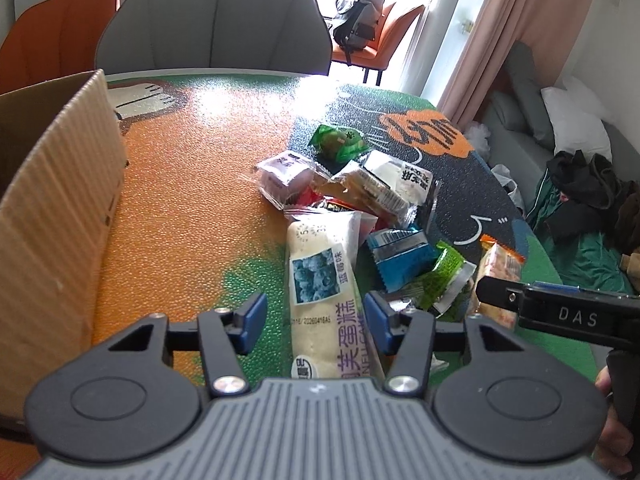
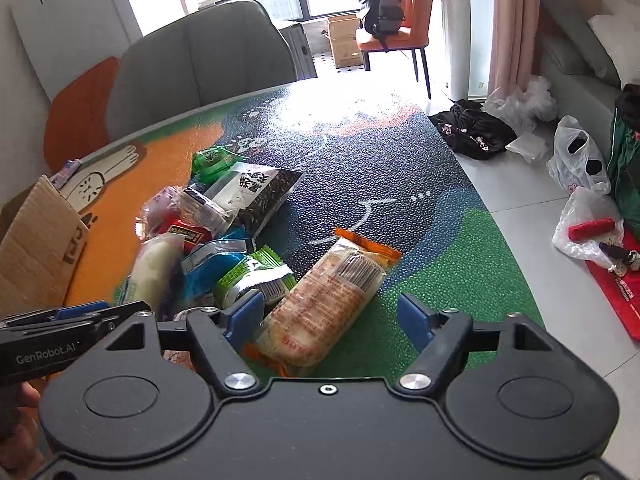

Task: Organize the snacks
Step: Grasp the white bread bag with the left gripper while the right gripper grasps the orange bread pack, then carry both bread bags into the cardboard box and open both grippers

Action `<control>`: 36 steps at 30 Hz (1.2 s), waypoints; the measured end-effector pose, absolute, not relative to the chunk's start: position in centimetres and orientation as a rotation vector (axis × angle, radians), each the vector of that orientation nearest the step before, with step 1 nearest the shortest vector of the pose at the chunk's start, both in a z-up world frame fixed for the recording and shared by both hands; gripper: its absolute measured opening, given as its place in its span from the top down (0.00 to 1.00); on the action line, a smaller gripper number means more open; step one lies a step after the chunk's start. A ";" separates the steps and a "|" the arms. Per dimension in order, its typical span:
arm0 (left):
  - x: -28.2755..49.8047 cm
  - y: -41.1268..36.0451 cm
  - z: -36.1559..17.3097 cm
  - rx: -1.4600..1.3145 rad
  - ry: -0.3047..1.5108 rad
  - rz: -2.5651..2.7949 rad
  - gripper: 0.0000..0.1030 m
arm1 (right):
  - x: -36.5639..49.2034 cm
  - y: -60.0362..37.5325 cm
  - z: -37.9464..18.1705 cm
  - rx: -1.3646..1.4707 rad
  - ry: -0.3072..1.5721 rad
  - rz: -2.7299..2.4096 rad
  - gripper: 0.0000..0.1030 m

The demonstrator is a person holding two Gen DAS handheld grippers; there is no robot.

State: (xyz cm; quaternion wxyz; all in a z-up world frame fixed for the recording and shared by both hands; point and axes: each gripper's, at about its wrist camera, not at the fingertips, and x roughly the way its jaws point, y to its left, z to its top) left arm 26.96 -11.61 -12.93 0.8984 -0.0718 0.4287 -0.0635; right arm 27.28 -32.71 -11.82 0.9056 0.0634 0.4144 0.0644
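Note:
A pile of wrapped snacks lies on the patterned table (image 1: 192,184). My left gripper (image 1: 315,322) is open, with its blue pads on either side of a long white blueberry cake pack (image 1: 320,292), not clamping it. My right gripper (image 2: 335,320) is open around the near end of an orange-edged cracker pack (image 2: 324,304); this pack also shows in the left wrist view (image 1: 500,276). Other snacks: a green pack (image 1: 340,142), a blue pack (image 1: 400,252), a black seed pack (image 2: 264,192), a green-white pack (image 2: 252,276).
An open cardboard box (image 1: 52,216) stands on the table's left side. A grey chair (image 1: 216,24) and an orange chair (image 1: 60,32) sit behind the table. Bags and clothes lie on the floor to the right (image 2: 580,164).

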 end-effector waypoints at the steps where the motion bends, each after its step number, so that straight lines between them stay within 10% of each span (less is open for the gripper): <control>1: 27.1 -11.7 -13.1 -0.148 0.891 -0.129 0.49 | 27.4 -32.6 -12.0 0.125 0.857 0.131 0.28; 10: 27.0 -12.6 -13.4 -0.086 0.873 -0.106 0.66 | 27.3 -32.8 -12.6 0.065 0.873 0.083 0.35; 14: 26.7 -12.3 -13.3 -0.106 0.871 -0.113 0.70 | 26.7 -33.0 -12.4 0.040 0.872 0.065 0.67; 36: 22.5 -9.6 -6.9 -0.129 0.746 -0.114 0.71 | 24.0 -30.0 -7.2 0.099 0.748 0.233 0.68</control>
